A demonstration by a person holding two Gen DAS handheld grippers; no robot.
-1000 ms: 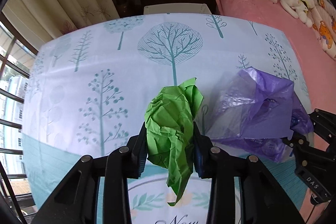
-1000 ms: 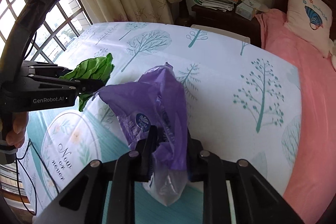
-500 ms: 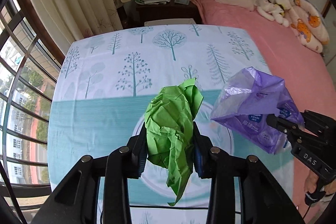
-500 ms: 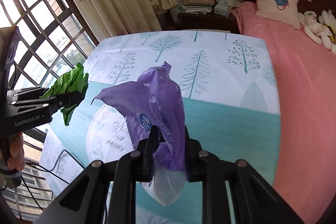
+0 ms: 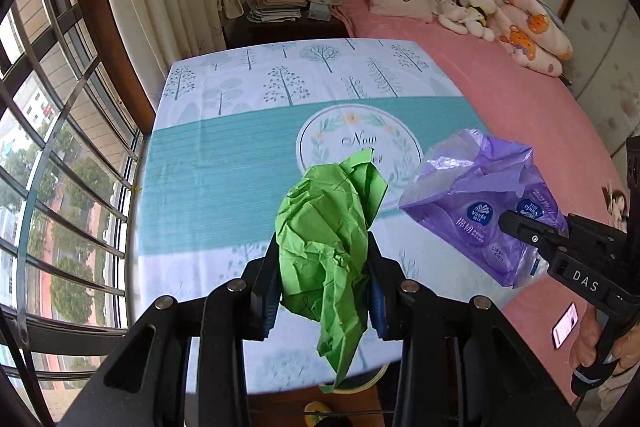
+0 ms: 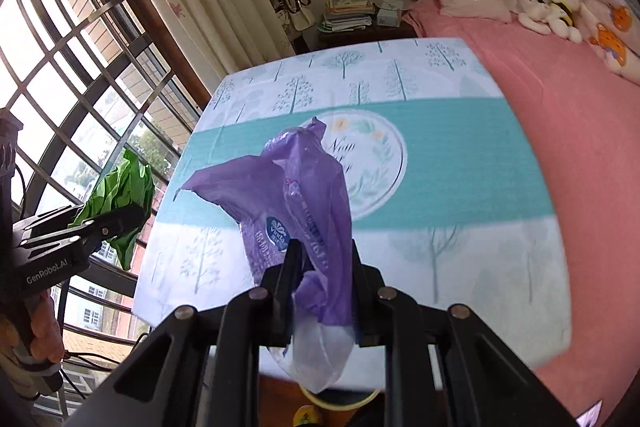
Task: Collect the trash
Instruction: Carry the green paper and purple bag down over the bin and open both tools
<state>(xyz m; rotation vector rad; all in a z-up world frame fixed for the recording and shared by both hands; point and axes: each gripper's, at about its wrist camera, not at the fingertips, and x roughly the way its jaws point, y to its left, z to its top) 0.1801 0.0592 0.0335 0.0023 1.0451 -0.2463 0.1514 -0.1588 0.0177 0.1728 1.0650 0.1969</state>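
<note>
A crumpled green paper [image 5: 326, 239] is clamped between the fingers of my left gripper [image 5: 323, 267], which is shut on it and held high above the table. The same green paper [image 6: 120, 195] shows at the left in the right wrist view. My right gripper [image 6: 323, 279] is shut on an empty purple tissue wrapper [image 6: 304, 195] that hangs through the jaws; the wrapper [image 5: 480, 203] appears to the right of the green paper in the left wrist view. A round bin rim [image 6: 340, 401] peeks out below the table's near edge, mostly hidden.
The table wears a tree-print cloth with a teal band [image 5: 224, 179]. A pink bed [image 5: 520, 115] with a pillow and plush toys lies to the right. A barred window [image 5: 60, 167] and curtains are at the left, a nightstand with papers [image 5: 276, 7] behind.
Both grippers have pulled back and risen from the table with their trash still held. The whole tabletop and its near edge now show, and a bin rim has come into view below.
</note>
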